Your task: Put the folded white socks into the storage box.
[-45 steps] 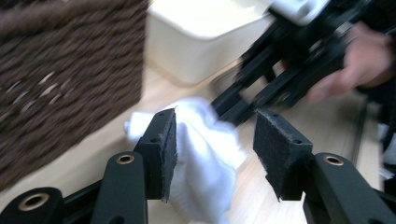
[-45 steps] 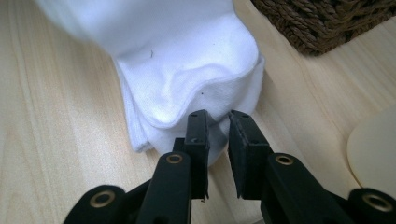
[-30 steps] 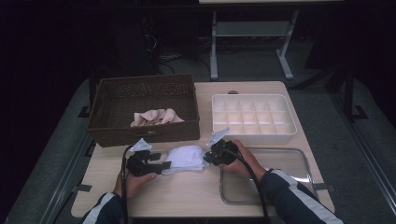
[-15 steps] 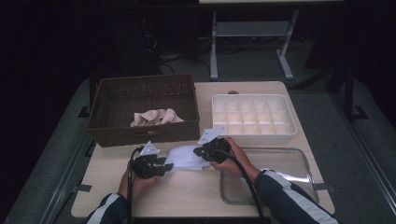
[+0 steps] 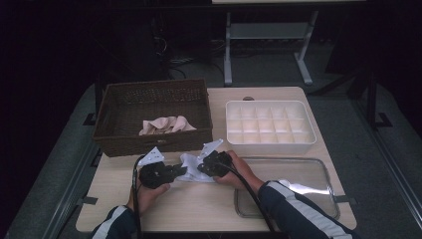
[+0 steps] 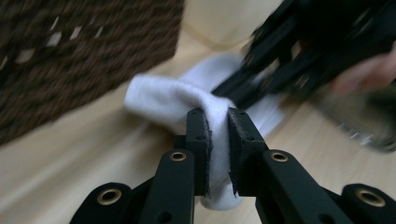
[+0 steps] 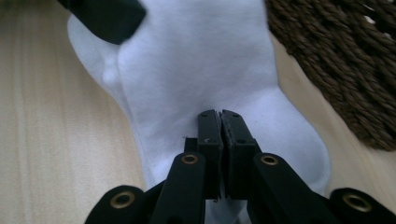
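A white sock (image 5: 191, 168) lies bunched on the wooden table (image 5: 199, 204) in front of the basket, between my two grippers. My left gripper (image 5: 178, 169) has just been closing on a raised fold of the sock (image 6: 187, 98), and its pads (image 6: 200, 135) now pinch the fabric. My right gripper (image 5: 201, 167) is shut on the sock's other end (image 7: 201, 65), with cloth caught between its fingertips (image 7: 209, 128). In the left gripper view the right gripper (image 6: 303, 60) shows blurred, just beyond the sock.
A dark wicker basket (image 5: 154, 142) with a beige cloth (image 5: 166, 124) in it stands at the back left. A white compartment tray (image 5: 271, 144) sits at the back right. A clear shallow tray (image 5: 328, 172) lies at the front right, under the right forearm.
My right gripper has moved left toward the left one, bunching the sock shorter. My left gripper's jaws have closed onto the sock.
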The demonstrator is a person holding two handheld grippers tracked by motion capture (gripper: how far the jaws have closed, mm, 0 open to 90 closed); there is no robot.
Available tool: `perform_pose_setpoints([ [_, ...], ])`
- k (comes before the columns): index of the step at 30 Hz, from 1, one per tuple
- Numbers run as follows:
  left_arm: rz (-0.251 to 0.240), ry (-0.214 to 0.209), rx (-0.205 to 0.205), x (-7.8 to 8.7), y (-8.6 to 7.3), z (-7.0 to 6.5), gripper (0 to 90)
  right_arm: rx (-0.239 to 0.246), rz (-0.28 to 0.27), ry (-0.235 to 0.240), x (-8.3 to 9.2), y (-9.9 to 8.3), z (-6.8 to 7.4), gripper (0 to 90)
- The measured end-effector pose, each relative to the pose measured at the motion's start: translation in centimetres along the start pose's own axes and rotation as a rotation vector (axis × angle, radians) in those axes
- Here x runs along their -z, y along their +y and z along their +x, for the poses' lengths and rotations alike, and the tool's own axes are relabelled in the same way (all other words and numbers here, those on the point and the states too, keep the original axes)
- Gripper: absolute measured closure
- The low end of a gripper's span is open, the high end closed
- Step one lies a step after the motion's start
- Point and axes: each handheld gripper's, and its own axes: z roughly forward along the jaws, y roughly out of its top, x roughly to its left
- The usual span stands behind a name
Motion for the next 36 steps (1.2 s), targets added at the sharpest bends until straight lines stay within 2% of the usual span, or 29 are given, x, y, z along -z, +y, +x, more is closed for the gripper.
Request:
perform_pose_setpoints([
  [3, -0.010, -0.038, -0.018, -0.9, 0.5, -0.2, 79.5, 0.013, -0.018, 0.021, -0.2, 0.0, 0.3, 85.7],
  [4, -0.002, -0.039, -0.025, -1.2, 0.7, -0.3, 79.6, 0.015, -0.021, 0.025, -0.2, -0.1, 0.3, 84.9],
  [6, 0.017, -0.048, -0.052, -1.8, 0.8, -0.5, 79.6, 0.001, -0.027, 0.039, 0.0, -0.1, 0.2, 76.0],
  [7, 0.023, -0.042, -0.060, -1.9, 0.9, -0.6, 79.8, 0.023, -0.032, 0.037, 0.2, -0.2, -0.1, 71.0],
  [8, 0.028, -0.040, -0.063, -1.8, 0.9, -0.6, 79.8, 0.021, -0.036, 0.043, 0.6, -0.3, -0.4, 69.4],
  [10, 0.034, -0.033, -0.072, -1.6, 1.0, -0.5, 79.9, -0.008, -0.063, 0.053, 1.8, -0.5, -1.3, 65.2],
  [11, 0.040, -0.028, -0.075, -1.6, 0.9, -0.5, 80.0, -0.050, -0.077, 0.049, 2.7, -0.7, -1.5, 61.8],
  [14, 0.048, -0.023, -0.075, -1.6, 0.9, -0.4, 80.1, -0.100, -0.118, 0.007, 5.0, -1.1, -2.5, 62.1],
  [17, 0.058, -0.027, -0.098, -1.6, 1.0, -0.6, 80.1, -0.116, -0.064, -0.034, 6.3, -1.9, -2.8, 62.6],
  [18, 0.059, -0.032, -0.100, -1.7, 1.0, -0.7, 80.1, -0.129, -0.051, -0.034, 6.6, -2.2, -2.7, 65.4],
  [19, 0.060, -0.035, -0.104, -1.8, 1.1, -0.8, 80.1, -0.119, -0.026, -0.033, 6.7, -2.5, -2.7, 67.4],
  [22, 0.055, -0.062, -0.122, -2.3, 1.4, -1.2, 80.0, -0.124, 0.030, -0.034, 6.2, -3.6, -2.7, 77.8],
  [24, 0.060, -0.077, -0.141, -2.9, 1.6, -1.4, 80.0, -0.120, 0.068, -0.020, 5.4, -4.0, -2.6, 81.0],
  [26, 0.067, -0.093, -0.155, -3.6, 1.6, -1.8, 80.0, -0.112, 0.079, -0.013, 4.9, -4.2, -2.6, 82.9],
  [28, 0.073, -0.117, -0.174, -4.4, 1.7, -2.2, 79.9, -0.124, 0.076, -0.006, 4.7, -4.2, -2.6, 83.5],
  [32, 0.126, -0.113, -0.215, -5.9, 1.6, -2.8, 79.5, -0.131, 0.075, 0.012, 4.4, -4.4, -2.7, 83.6],
  [36, 0.149, -0.115, -0.211, -7.0, 1.2, -2.9, 78.6, -0.120, 0.078, 0.007, 4.2, -4.3, -2.6, 80.8],
])
